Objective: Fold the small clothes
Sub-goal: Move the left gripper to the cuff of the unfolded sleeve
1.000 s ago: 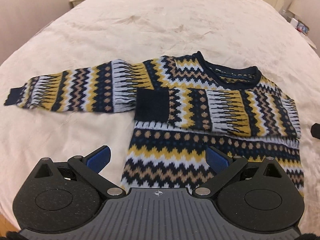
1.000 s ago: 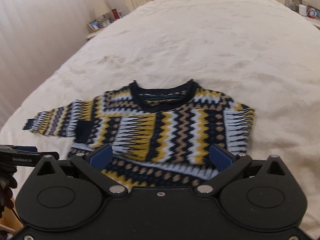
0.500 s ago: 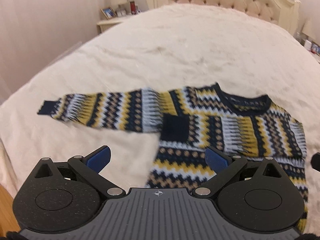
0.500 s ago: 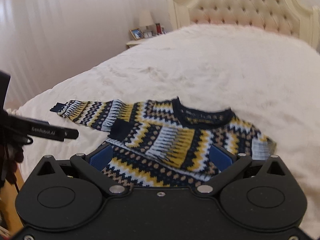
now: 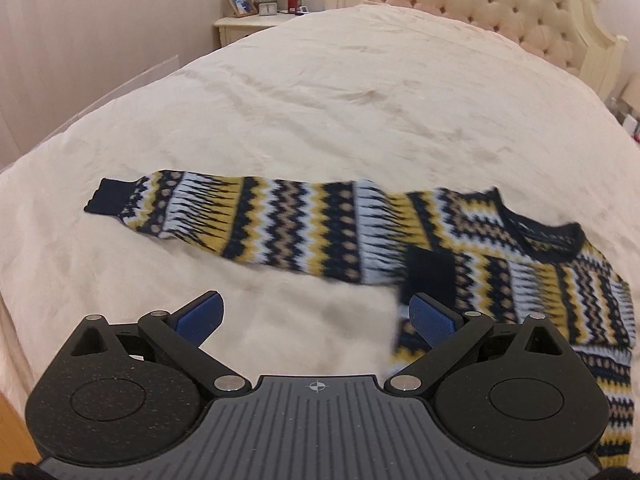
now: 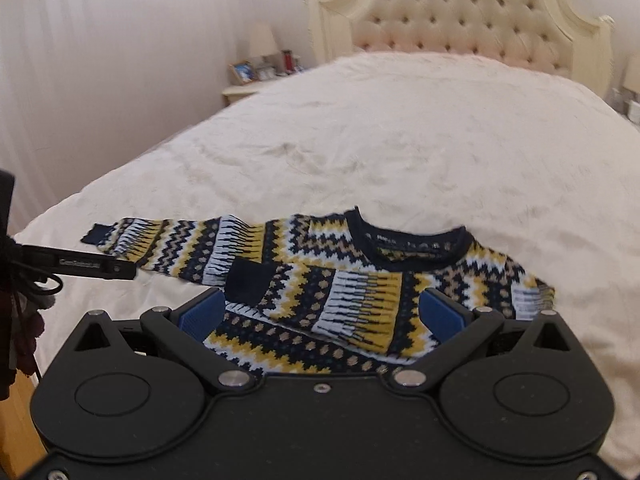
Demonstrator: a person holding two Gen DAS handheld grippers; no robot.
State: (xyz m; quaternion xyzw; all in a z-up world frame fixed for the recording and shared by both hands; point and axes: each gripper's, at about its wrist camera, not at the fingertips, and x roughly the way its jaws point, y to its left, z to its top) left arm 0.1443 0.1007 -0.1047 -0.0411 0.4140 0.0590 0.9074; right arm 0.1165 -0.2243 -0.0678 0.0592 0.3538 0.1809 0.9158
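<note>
A small knitted sweater (image 5: 500, 248) (image 6: 360, 280) in navy, yellow, white and tan zigzags lies flat on the cream bedspread (image 5: 320, 120). One sleeve (image 5: 248, 220) stretches out to the left, ending in a navy cuff (image 5: 110, 196). The other sleeve (image 6: 340, 296) is folded across the chest, its navy cuff (image 6: 248, 280) near the middle. My left gripper (image 5: 316, 316) hovers open over bare bedspread, below the outstretched sleeve. My right gripper (image 6: 320, 314) is open above the sweater's lower body. Neither holds anything.
A tufted cream headboard (image 6: 460, 20) stands at the far end. A nightstand (image 5: 256, 24) at the back left carries a lamp, a picture frame and a red bottle. The left gripper's body (image 6: 80, 266) juts into the right wrist view. The bed's left edge drops to wooden floor (image 5: 8, 424).
Both grippers have pulled back and tilted up, so the headboard and nightstand are now visible. The left gripper has shifted left toward the outstretched sleeve. The sweater has not moved.
</note>
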